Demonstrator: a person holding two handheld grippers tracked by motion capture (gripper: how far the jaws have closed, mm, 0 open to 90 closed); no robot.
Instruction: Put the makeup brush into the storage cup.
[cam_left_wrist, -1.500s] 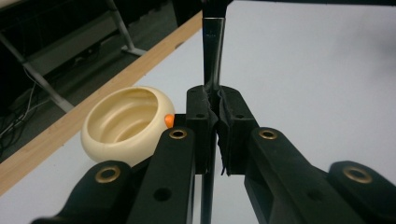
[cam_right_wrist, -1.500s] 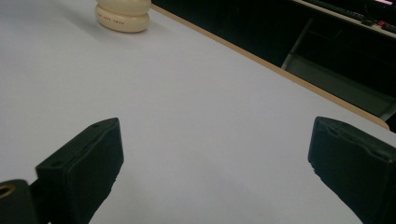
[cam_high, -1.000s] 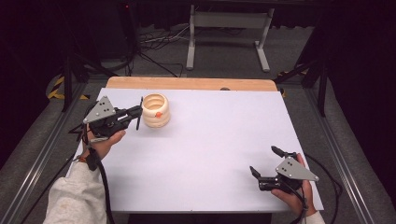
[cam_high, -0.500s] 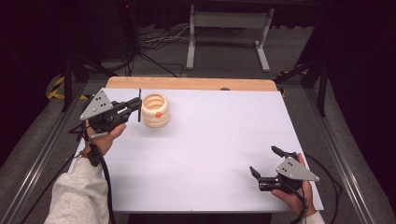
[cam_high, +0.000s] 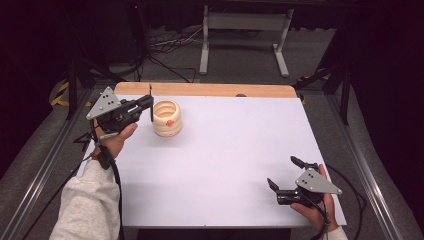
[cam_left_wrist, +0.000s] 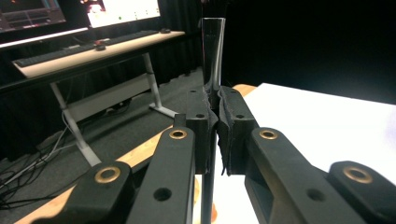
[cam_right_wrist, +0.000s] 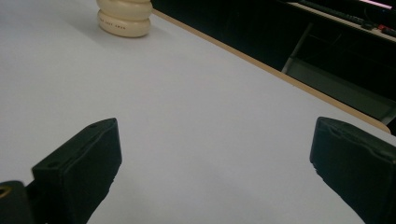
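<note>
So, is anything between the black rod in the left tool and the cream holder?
Nothing visible. The left tool is shut on the black rod, held upright just beside the cream holder, with no object between them. The right tool rests far off.

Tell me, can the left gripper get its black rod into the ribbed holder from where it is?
Probably yes. The left gripper is shut on the black rod, held upright right beside the cream ribbed holder. Its mouth faces up, and nothing on the white table stands between them.
</note>
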